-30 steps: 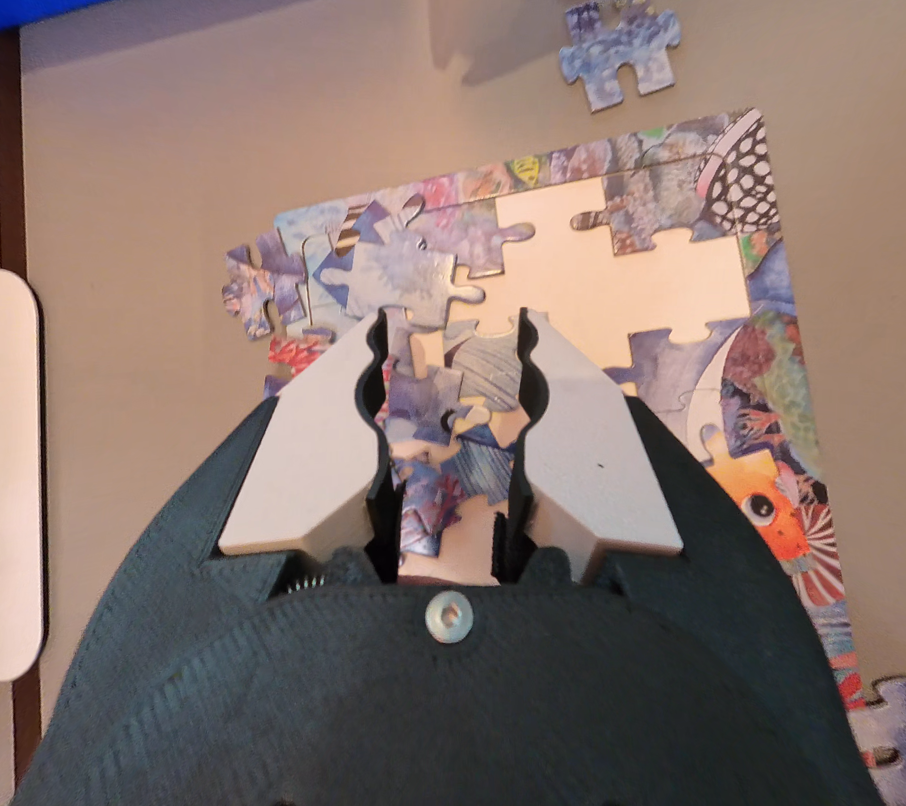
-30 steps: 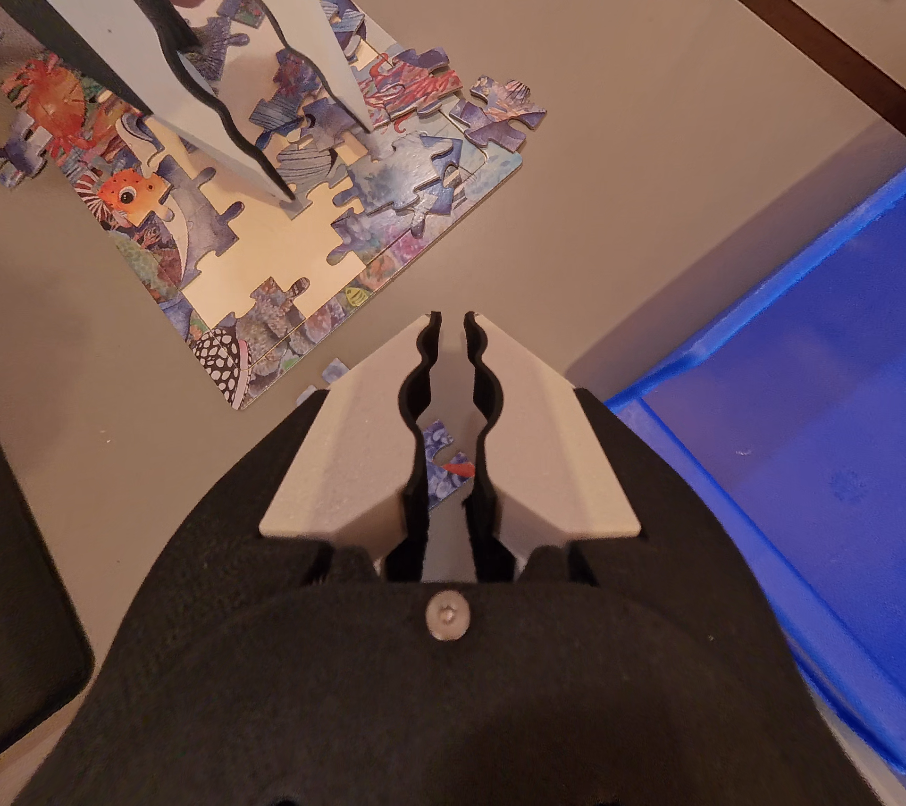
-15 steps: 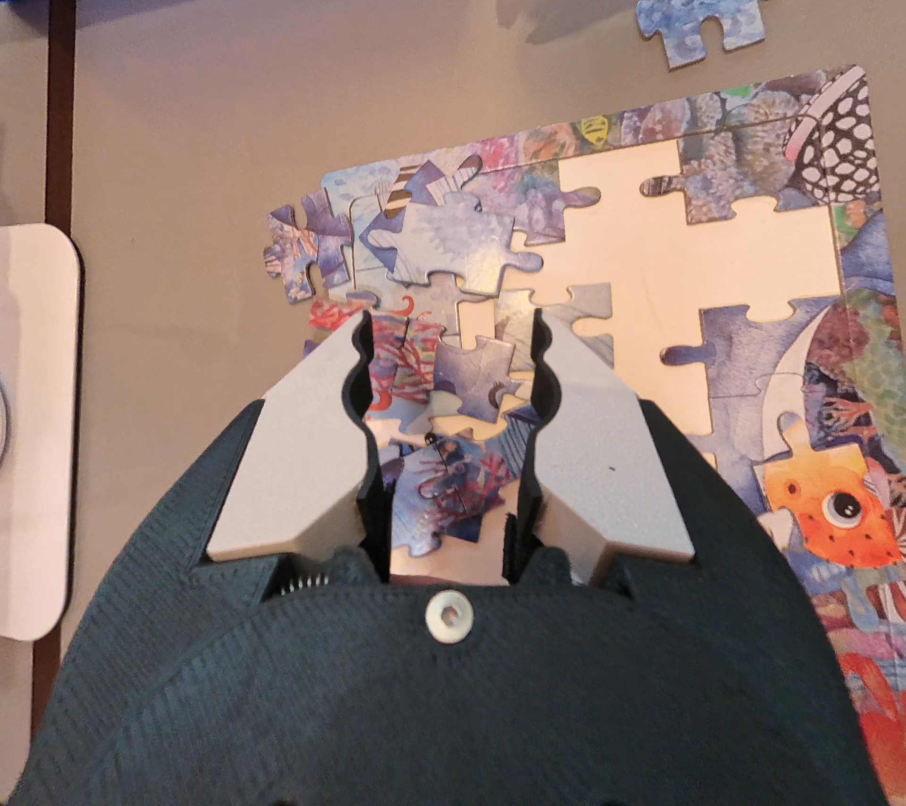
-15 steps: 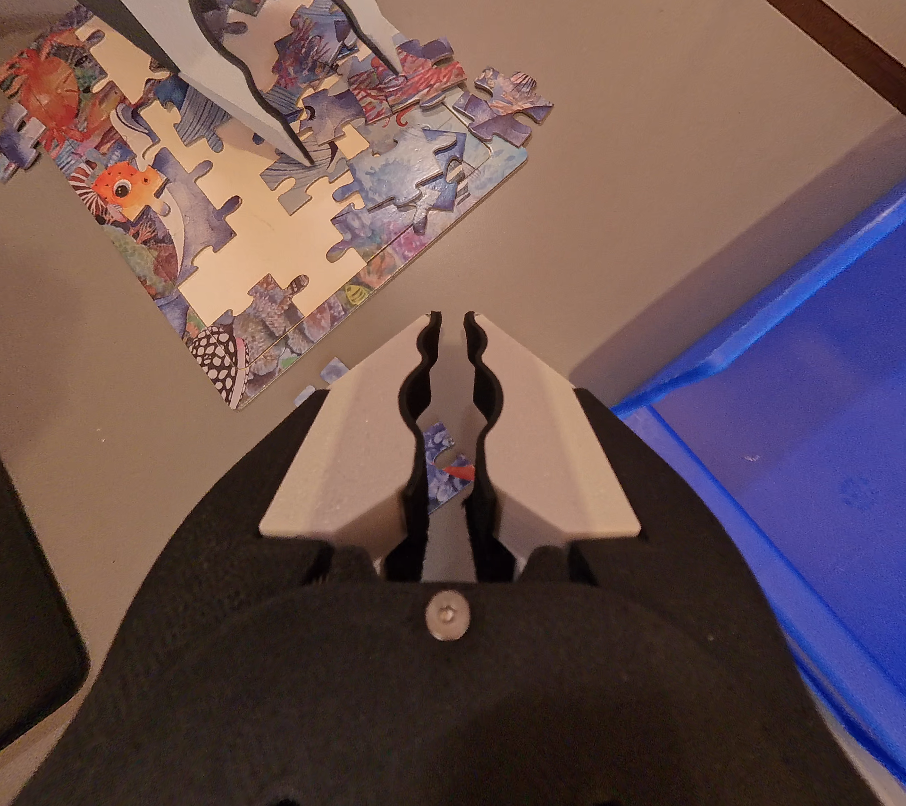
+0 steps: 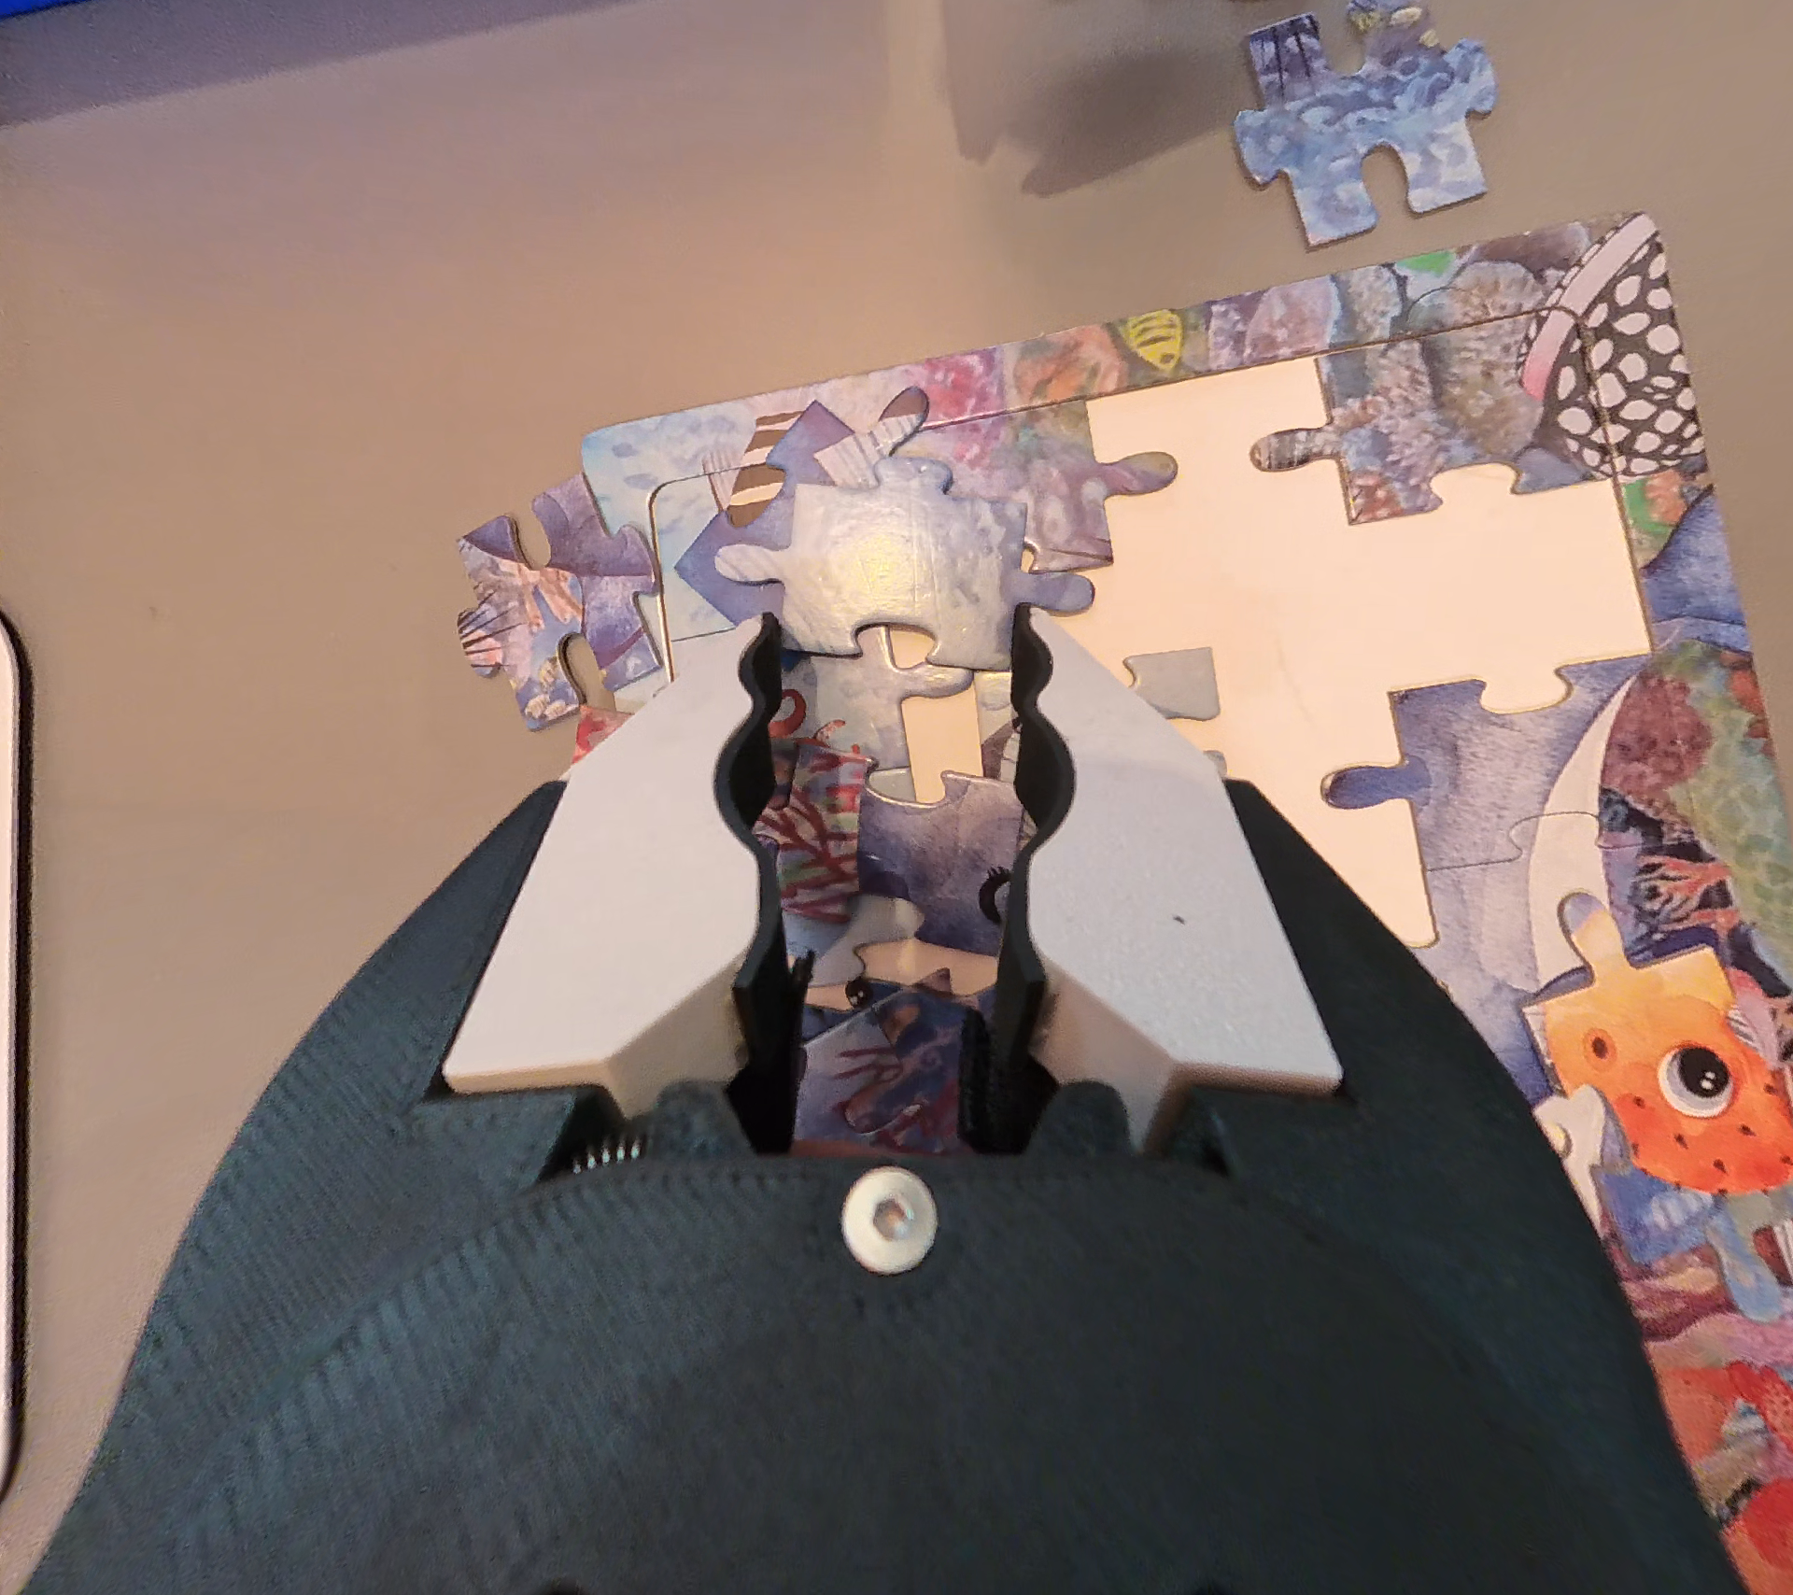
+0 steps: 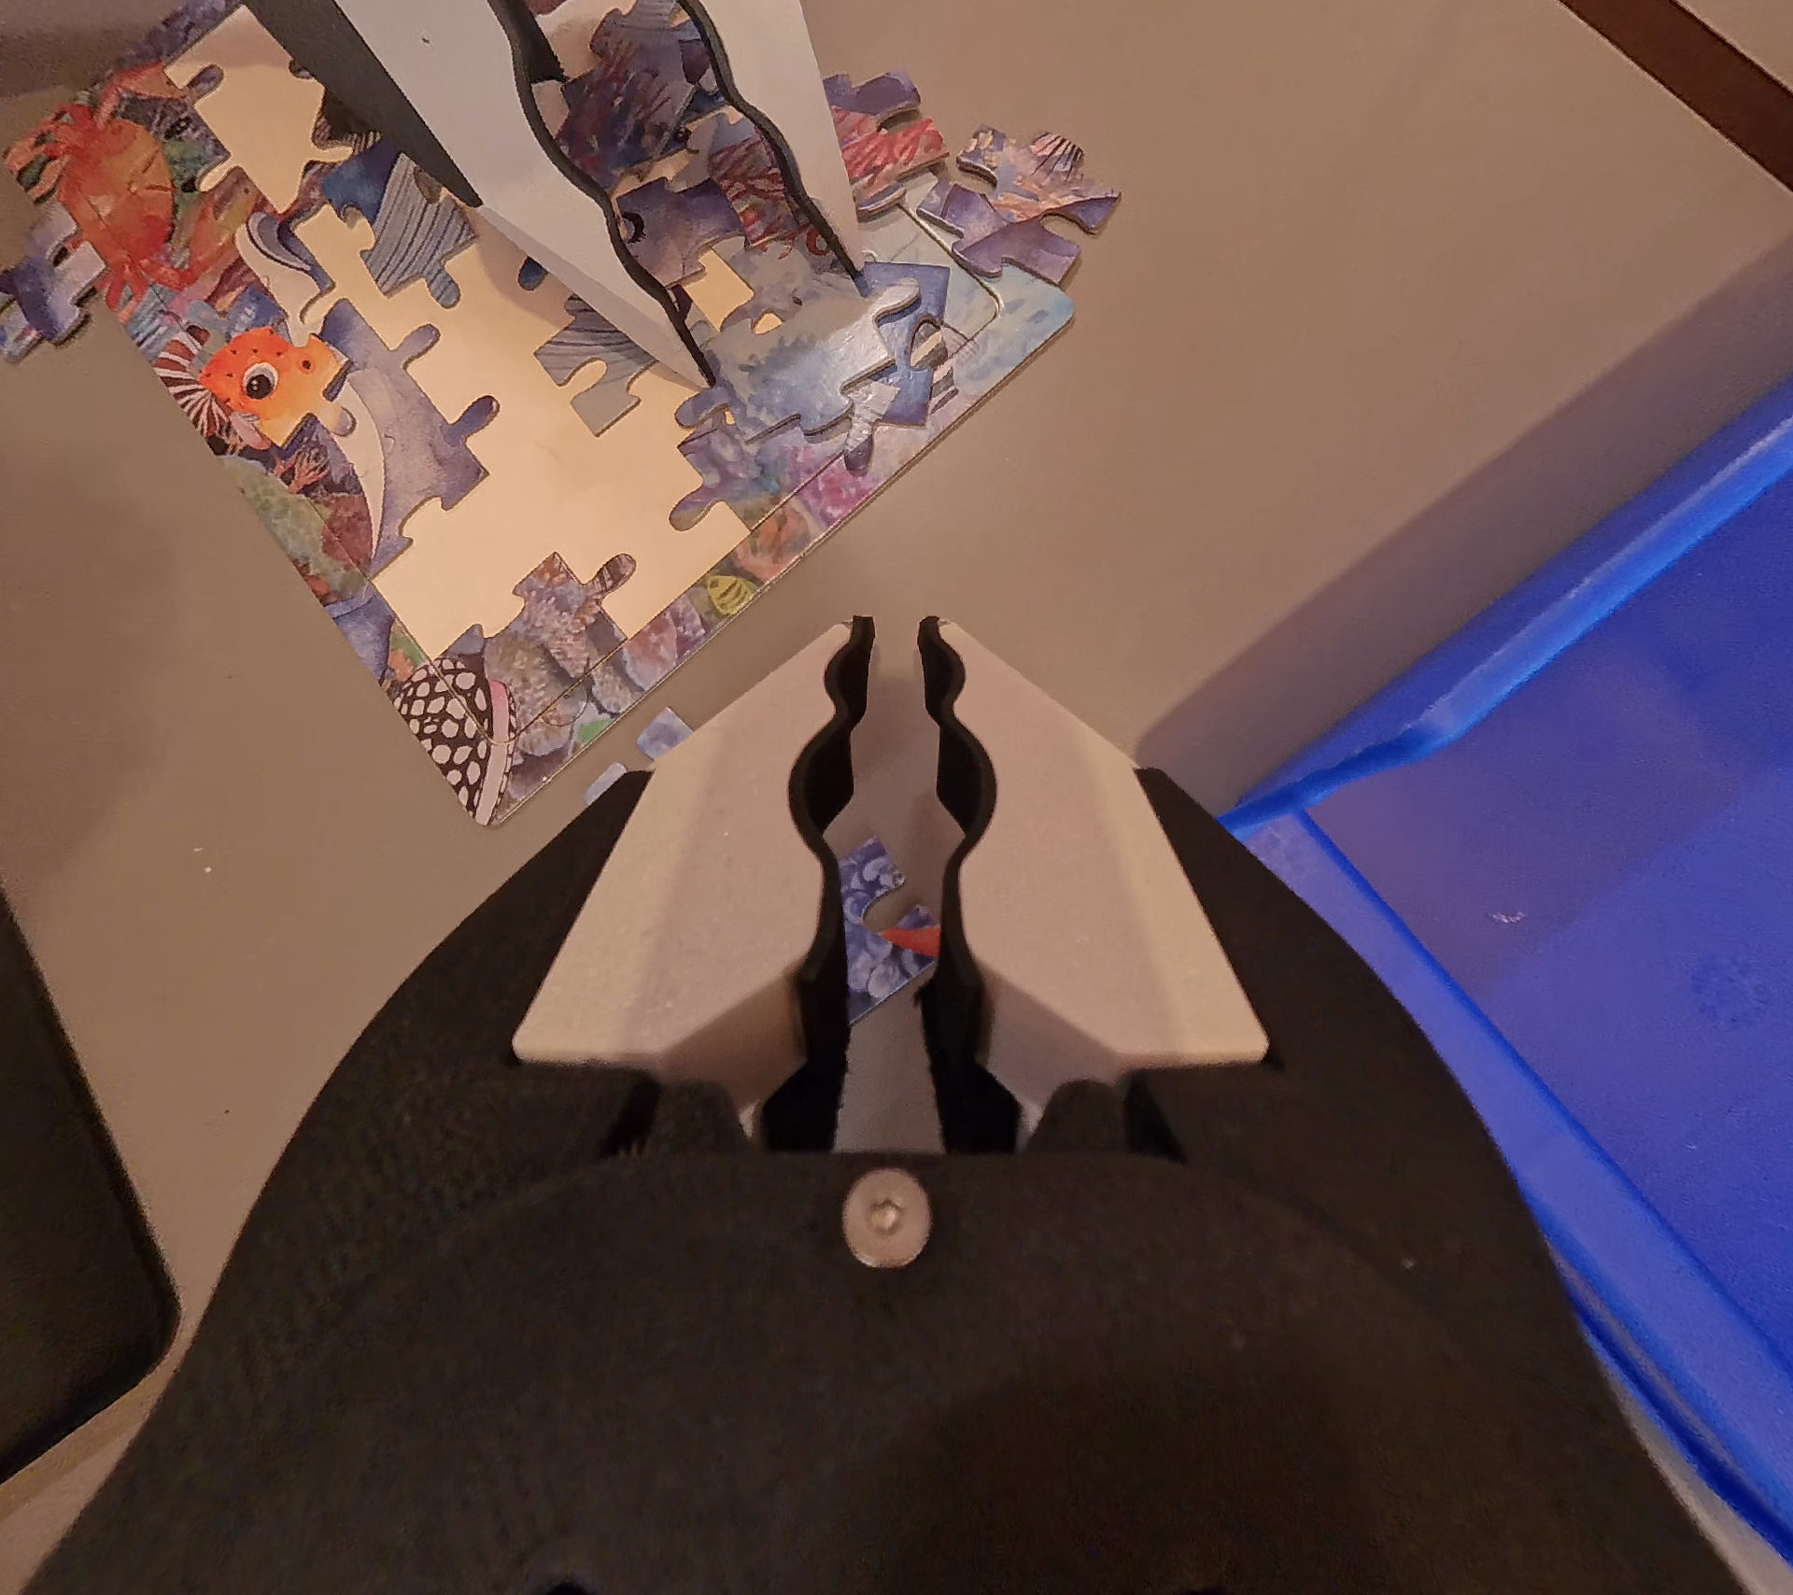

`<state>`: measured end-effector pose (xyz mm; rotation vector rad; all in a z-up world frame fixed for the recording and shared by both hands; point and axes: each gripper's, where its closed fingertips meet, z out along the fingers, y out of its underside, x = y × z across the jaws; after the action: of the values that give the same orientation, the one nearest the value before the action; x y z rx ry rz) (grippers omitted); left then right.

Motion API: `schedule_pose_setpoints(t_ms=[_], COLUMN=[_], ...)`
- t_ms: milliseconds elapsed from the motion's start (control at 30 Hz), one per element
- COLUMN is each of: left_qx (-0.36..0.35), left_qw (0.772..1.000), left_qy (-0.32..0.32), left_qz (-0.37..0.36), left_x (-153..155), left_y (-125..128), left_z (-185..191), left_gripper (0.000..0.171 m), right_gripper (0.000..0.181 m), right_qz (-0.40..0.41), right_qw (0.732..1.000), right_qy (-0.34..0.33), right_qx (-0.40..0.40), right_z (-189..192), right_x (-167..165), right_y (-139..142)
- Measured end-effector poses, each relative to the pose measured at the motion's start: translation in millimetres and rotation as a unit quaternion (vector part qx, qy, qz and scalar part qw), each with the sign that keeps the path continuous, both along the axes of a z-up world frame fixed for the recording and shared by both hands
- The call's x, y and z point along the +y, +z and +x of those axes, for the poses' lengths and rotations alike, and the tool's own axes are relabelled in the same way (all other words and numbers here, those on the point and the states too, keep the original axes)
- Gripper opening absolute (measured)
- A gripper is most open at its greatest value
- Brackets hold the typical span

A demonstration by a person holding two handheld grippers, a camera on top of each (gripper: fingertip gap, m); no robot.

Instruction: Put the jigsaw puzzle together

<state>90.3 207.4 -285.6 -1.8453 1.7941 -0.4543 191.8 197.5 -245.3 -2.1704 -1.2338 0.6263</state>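
Left wrist view: left gripper (image 5: 891, 636) fingers apart, empty, over loose pale-blue piece (image 5: 897, 568) lying on puzzle tray (image 5: 1116, 355).
Handling: thin, light, stiff card; likely best pinched by edges.
Right wrist view: right gripper (image 6: 895, 625) fingers slightly apart, empty.
Obstacles: overlapping pieces; blue bin (image 6: 1601, 869) beside.

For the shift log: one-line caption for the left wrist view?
Open left gripper poised over loose pieces piled at the puzzle tray's near-left corner.
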Motion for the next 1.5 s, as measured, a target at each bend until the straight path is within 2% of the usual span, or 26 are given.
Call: schedule_pose_setpoints(t_ms=[367, 500, 667, 800, 900, 967, 1067, 1167, 1233, 1333, 1500], left_qx=[-0.008, -0.032, -0.076, -0.071, -0.059, -0.055, -0.058, -0.07, -0.059, -0.036, -0.021], left_qw=[1.0, 0.999, 0.997, 0.996, 0.997, 0.997, 0.997, 0.997, 0.998, 0.999, 0.999], left_qy=[-0.004, -0.001, -0.002, -0.035, -0.041, -0.043, -0.033, -0.004, 0.019, 0.029, 0.012], left_qz=[0.03, 0.033, 0.0, -0.027, -0.037, -0.035, -0.045, -0.035, -0.012, 0.026, 0.042], left_x=[-8.8, -14.6, -38.6, -65.4, -71.4, -70.6, -64.0, -45.8, -27.4, -3.8, 14.7], left_y=[3.4, 15.3, 32.5, 23.4, 11.8, 9.9, 21.8, 40.0, 43.4, 36.7, 16.7], left_z=[-5.3, -1.1, 39.6, 80.4, 97.6, 98.7, 83.3, 53.8, 28.5, 3.7, 9.7], left_gripper=[0.045, 0.046, 0.046, 0.046, 0.046, 0.052, 0.066, 0.065, 0.063, 0.061, 0.053], right_gripper=[0.009, 0.009, 0.008, 0.008, 0.008, 0.008, 0.008, 0.008, 0.008, 0.008, 0.008], right_qz=[0.0, 0.006, 0.024, 0.03, 0.03, 0.029, 0.029, 0.029, 0.026, 0.021, 0.017], right_qw=[1.0, 1.0, 0.999, 0.998, 0.998, 0.998, 0.998, 0.998, 0.998, 0.999, 0.999], right_qy=[0.009, 0.007, -0.01, -0.026, -0.026, -0.023, -0.021, -0.021, -0.019, -0.013, -0.002], right_qx=[0.0, 0.006, 0.031, 0.052, 0.054, 0.055, 0.056, 0.058, 0.056, 0.049, 0.038], right_z=[-3.7, -3.8, 1.0, 6.6, 6.3, 4.5, 3.2, 2.6, 1.4, -2.3, -8.1], right_x=[-1.9, -0.6, 6.4, 11.1, 10.7, 9.6, 8.9, 8.9, 8.6, 7.0, 3.5], right_y=[-1.1, 2.4, 16.3, 25.3, 26.0, 26.2, 26.6, 26.9, 24.7, 19.2, 12.4])
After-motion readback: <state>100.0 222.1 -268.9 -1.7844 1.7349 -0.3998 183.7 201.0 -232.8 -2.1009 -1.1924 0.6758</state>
